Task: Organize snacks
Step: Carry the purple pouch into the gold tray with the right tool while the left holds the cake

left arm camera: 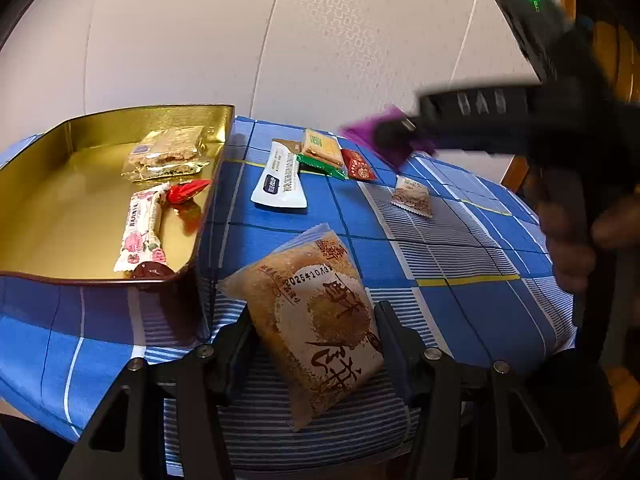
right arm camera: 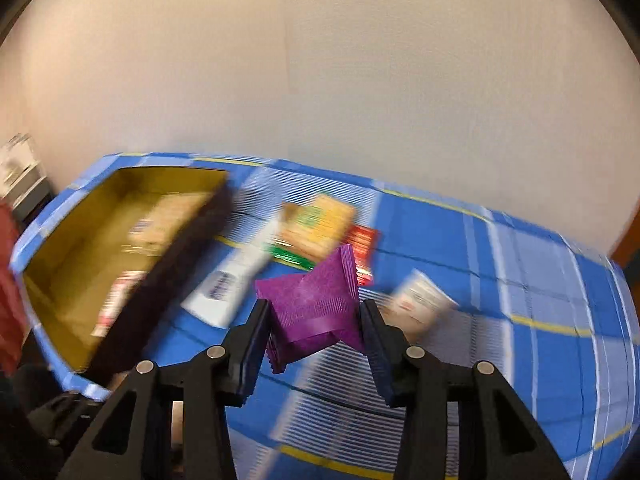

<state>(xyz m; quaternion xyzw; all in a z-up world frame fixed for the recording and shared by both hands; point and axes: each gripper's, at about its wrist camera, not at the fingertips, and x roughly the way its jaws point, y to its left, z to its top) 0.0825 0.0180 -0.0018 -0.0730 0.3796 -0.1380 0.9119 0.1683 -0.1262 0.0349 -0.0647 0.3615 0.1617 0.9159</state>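
mid-transfer of two snacks toward the gold tin [left arm camera: 48, 216], at far left on the table [left arm camera: 460, 300].
left fingers [left arm camera: 316, 344] clamped on the brown pastry packet [left arm camera: 316, 320]; right fingers [right arm camera: 316, 324] pinching the purple packet [right arm camera: 312, 308], lifted clear; next: over the rim, then release.

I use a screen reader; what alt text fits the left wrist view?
The left claw grips a tan snack packet over a blue plaid tablecloth. A gold tin at left holds three snacks; the right claw carries a purple packet above more wrapped snacks.
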